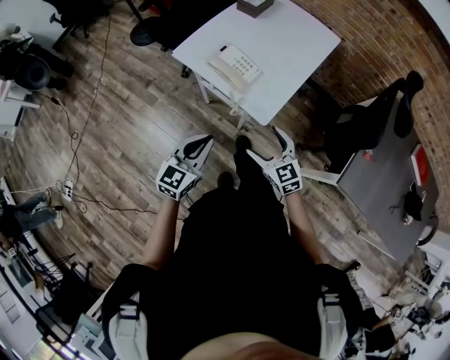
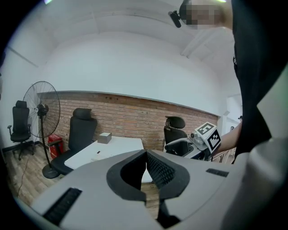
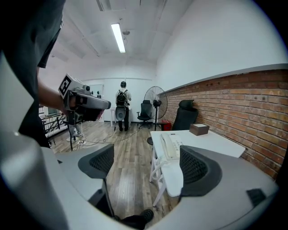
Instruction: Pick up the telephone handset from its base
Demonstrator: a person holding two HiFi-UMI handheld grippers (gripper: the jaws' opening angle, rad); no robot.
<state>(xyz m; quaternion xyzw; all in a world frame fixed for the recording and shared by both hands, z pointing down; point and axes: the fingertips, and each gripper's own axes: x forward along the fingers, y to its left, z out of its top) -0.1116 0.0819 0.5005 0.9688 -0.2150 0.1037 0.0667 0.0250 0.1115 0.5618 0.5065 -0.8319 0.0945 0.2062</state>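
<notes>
Handset [image 3: 167, 146] on base [image 3: 177, 143] (right gripper view); left fingers [image 2: 159, 170] together, right fingers [image 3: 196, 168] apart.

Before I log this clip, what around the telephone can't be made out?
- Telephone key labels: too small in both the head view and the right gripper view.
- Brown box: cut off by the head view's top edge.
- Telephone's right side: hidden behind the right hand-held gripper's pad in its own view.
</notes>
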